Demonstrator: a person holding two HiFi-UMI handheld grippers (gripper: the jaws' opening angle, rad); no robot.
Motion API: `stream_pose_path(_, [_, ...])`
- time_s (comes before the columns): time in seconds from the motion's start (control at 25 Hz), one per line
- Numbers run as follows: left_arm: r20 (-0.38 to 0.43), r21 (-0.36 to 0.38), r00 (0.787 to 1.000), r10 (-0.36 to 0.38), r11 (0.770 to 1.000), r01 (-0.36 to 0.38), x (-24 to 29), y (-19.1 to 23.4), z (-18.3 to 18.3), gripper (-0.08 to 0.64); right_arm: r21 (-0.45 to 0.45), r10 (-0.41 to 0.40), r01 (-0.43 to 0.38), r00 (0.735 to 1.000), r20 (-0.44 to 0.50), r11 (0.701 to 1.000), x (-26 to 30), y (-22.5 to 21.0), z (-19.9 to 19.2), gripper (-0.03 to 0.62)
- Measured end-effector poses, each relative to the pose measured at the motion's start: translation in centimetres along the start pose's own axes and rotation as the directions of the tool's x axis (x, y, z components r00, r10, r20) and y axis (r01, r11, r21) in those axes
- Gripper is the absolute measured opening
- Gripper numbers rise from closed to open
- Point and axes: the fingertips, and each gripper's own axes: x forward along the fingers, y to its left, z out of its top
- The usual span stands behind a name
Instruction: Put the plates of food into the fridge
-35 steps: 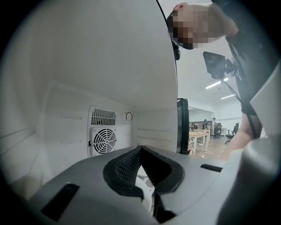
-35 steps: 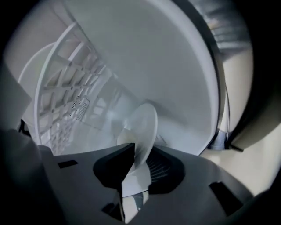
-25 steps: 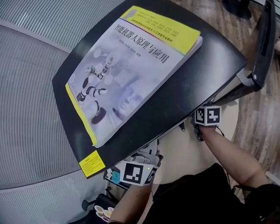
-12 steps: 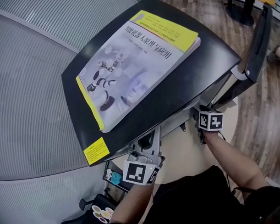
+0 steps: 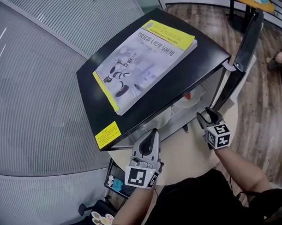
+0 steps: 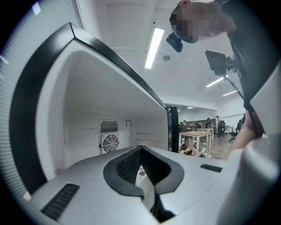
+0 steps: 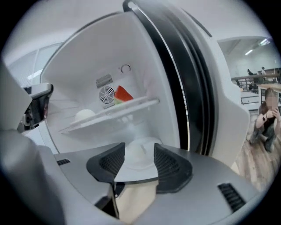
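The small black fridge (image 5: 179,83) stands open, its door (image 5: 245,40) swung out to the right. My right gripper (image 5: 206,117) hovers at the fridge's mouth, open. In the right gripper view a white plate (image 7: 139,172) with a pale mound of food (image 7: 140,151) lies between the jaws, on the fridge floor, and the pads stand clear of it. On the glass shelf (image 7: 109,115) above sit a white bun-like piece (image 7: 85,115) and a red slice (image 7: 123,94). My left gripper (image 5: 149,138) is shut and empty, pointing into the fridge from the left.
A book (image 5: 144,63) lies on the fridge top, and a yellow sticker (image 5: 107,134) marks its front corner. The fridge stands on a round beige table (image 5: 188,154). A fan grille (image 6: 109,141) is on the fridge's back wall. Wood floor lies to the right.
Both grippers have drawn back from under the fridge top toward me, so their fingers now show. The head view has shifted, and the fridge sits further up and to the right.
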Motion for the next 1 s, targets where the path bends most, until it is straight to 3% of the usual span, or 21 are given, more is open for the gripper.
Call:
stream_pose_path(0.16, [0.013, 0.005, 1.000, 0.014, 1.000, -0.014, -3.0, 0.4, 0.5, 0.002, -0.103, 0.092, -0.082, 0.991, 0.095, 0.991, -3.8, 3.3, 3.4, 0.210])
stream_pose_path(0.4, [0.034, 0.000, 0.998, 0.053, 0.999, -0.053, -8.0, 1.8, 1.7, 0.002, -0.226, 0.168, -0.129, 0.973, 0.161, 0.966, -9.6, 8.1, 7.0, 0.196])
stream_pose_path(0.6, [0.053, -0.005, 0.995, 0.088, 0.996, -0.088, -11.7, 3.1, 2.4, 0.002, -0.238, 0.257, -0.209, 0.947, 0.194, 0.948, -12.6, 11.3, 8.6, 0.146])
stream_pose_path(0.8, [0.057, -0.015, 0.991, 0.123, 0.992, -0.122, -14.3, 3.8, 2.4, 0.002, -0.259, 0.223, -0.164, 0.950, 0.221, 0.952, -15.1, 12.1, 9.2, 0.063])
stream_pose_path(1.0, [0.071, 0.038, 0.989, 0.128, 0.991, -0.131, -15.9, 3.7, 2.8, 0.002, -0.209, 0.175, -0.124, 0.953, 0.247, 0.970, -16.5, 11.5, 9.1, 0.009])
